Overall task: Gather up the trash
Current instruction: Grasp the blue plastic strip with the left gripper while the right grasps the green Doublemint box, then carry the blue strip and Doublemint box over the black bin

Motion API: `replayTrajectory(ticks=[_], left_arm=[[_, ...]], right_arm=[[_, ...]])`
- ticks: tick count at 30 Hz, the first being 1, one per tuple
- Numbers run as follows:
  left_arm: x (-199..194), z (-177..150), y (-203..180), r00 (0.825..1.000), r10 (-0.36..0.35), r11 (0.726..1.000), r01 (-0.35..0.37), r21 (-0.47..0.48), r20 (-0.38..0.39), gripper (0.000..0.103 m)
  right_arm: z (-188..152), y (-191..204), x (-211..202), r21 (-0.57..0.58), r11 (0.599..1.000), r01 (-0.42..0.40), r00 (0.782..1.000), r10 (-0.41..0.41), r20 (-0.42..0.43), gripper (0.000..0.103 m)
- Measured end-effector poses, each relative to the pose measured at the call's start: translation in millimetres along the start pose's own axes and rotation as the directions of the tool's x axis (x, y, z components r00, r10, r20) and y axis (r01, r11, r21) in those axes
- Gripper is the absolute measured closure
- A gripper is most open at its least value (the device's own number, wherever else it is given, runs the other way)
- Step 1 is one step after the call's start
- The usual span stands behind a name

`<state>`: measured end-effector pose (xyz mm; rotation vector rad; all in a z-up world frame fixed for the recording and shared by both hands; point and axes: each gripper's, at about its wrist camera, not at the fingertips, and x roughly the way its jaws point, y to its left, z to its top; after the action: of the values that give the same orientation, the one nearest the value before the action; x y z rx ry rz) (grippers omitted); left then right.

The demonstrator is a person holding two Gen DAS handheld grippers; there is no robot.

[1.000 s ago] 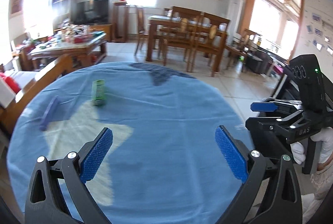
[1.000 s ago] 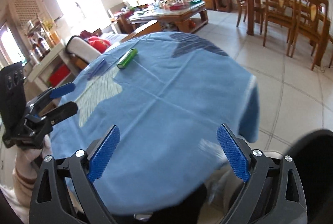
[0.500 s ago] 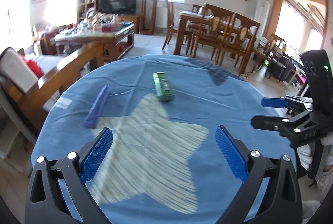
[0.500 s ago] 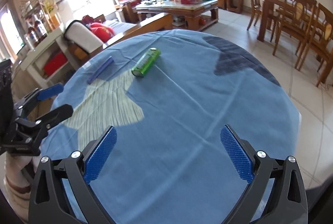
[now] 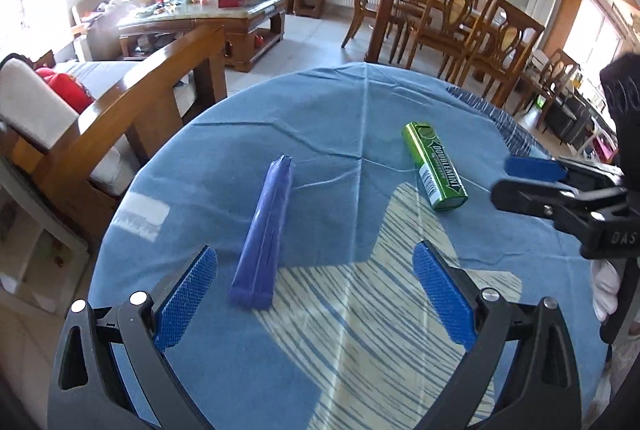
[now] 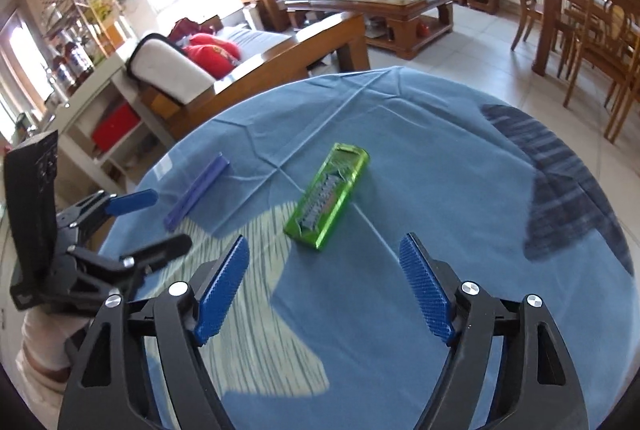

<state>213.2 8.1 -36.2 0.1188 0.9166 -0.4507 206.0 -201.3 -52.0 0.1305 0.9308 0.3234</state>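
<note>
While both grippers hang over the round table's blue cloth (image 5: 360, 118), neither has anything in it. Left gripper (image 5: 314, 292): jaws spread wide, nothing between the pads, aimed down at the blue wrapper (image 5: 266, 230), a long flat strip lying just ahead of the left pad and a little inside it. Right gripper (image 6: 324, 284): jaws apart but closing, nothing between them yet; the green gum pack (image 6: 328, 196) lies just ahead of the tips, slanted across the line of approach. Both pieces of trash sit flat on the cloth, near each other but apart.

Risks, as judged from here:
- Right jaws are narrowing before the pack is between them. If they come too close together first, the tips could land on top of the pack or shove it across the cloth.
- Pack lies at a slant to the jaws (glossy wrap too, likely slick). A pinch across its corners could twist it out.
- Blue wrapper is thin and low. Pads may slide over it, or pinch the cloth with it and drag the cloth, shifting the pack as well.
- Wrapper sits off centre, toward the left pad. That pad could strike it and push it toward the table edge.
- Grippers work close together; they could knock.
- No bin in either view, so the drop-off point cannot be told.
</note>
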Motion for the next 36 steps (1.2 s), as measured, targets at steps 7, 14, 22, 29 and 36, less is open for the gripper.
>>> replayTrajectory(ticks=[7, 14, 22, 29, 36], left_arm=[[16.5, 1.8, 6.5, 0.999, 0.015, 1.0, -0.014, 0.026, -0.036, 0.013], [20.2, 5.9, -0.1, 0.997, 0.066, 0.994, -0.061, 0.088, -0.051, 0.03], [17.5, 12.3, 9.9, 0.994, 0.105, 0.986, -0.1, 0.132, -0.031, 0.082], [3.9, 0.3, 19.4, 0.995, 0.091, 0.99, -0.085, 0.113, -0.044, 0.091], [-35.3, -15.6, -1.3, 0.999, -0.016, 0.996, 0.014, 0.087, 0.027, 0.091]], right_arm=[[14.1, -2.2, 31.9, -0.001, 1.0, 0.011, 0.999, -0.011, -0.03, 0.034], [22.7, 1.6, 50.6, -0.033, 0.999, 0.042, 0.998, -0.043, -0.04, 0.037], [21.9, 16.8, 62.3, -0.155, 0.978, 0.143, 0.989, -0.147, -0.018, 0.063], [13.2, -3.2, 48.9, -0.07, 0.995, 0.066, 0.997, -0.069, -0.039, 0.072], [-18.4, -10.6, -4.6, 0.007, 1.0, -0.026, 1.0, 0.026, 0.013, 0.072]])
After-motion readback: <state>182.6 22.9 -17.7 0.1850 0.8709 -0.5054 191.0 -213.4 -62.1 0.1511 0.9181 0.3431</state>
